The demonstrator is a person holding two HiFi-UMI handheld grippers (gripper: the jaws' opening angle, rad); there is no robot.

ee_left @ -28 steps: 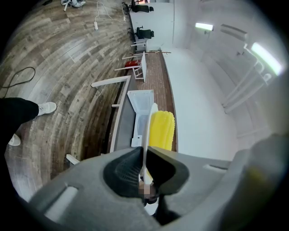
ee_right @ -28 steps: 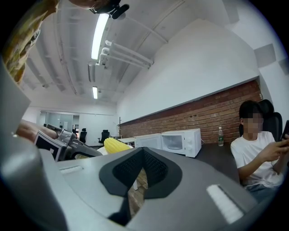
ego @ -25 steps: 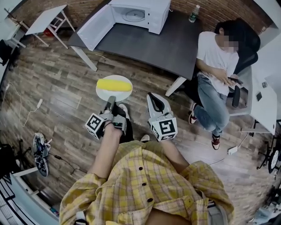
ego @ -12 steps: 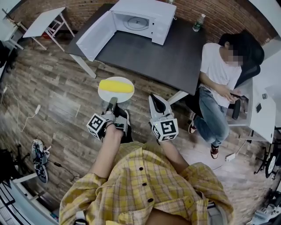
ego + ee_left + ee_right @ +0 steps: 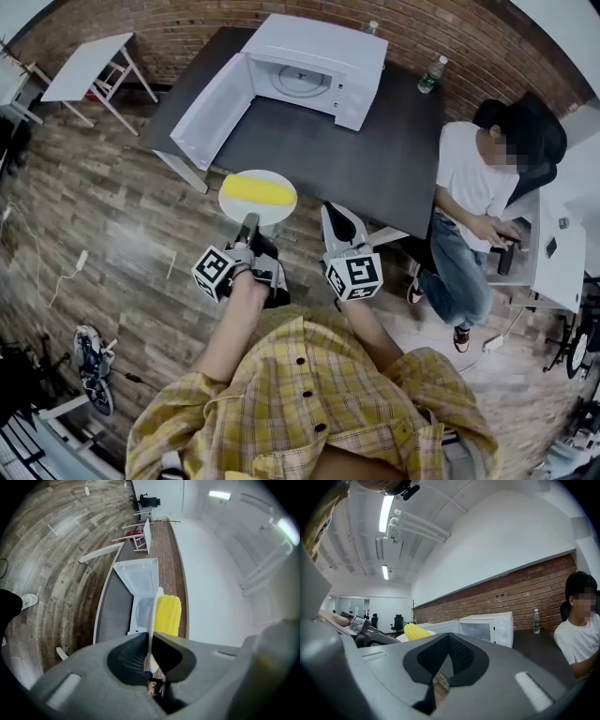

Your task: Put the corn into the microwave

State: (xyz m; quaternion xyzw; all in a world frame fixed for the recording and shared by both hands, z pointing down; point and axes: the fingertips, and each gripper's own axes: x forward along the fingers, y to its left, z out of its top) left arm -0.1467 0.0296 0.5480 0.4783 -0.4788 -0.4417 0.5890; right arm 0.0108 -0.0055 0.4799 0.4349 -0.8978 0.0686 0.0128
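Left gripper [image 5: 248,221]: fingers clamp round white plate [image 5: 282,208] carrying yellow corn cob [image 5: 256,191].
Right gripper [image 5: 336,212]: fingers closed, empty.
Change: open white microwave [image 5: 319,66] nearer than before.

- Corn [image 5: 257,190] lies crosswise on plate [image 5: 232,208], which is at the near edge of table [image 5: 319,155].
- Plate's near rim sits between the jaws of left gripper [image 5: 248,221]; right gripper [image 5: 331,210] is to its right, apart from the plate.
- Microwave [image 5: 323,58] stands at the table's far side, door [image 5: 208,112] swung open leftward.
- Bottle [image 5: 430,75] stands on the table, right of the microwave; a seated person [image 5: 473,178] is at the table's right end.
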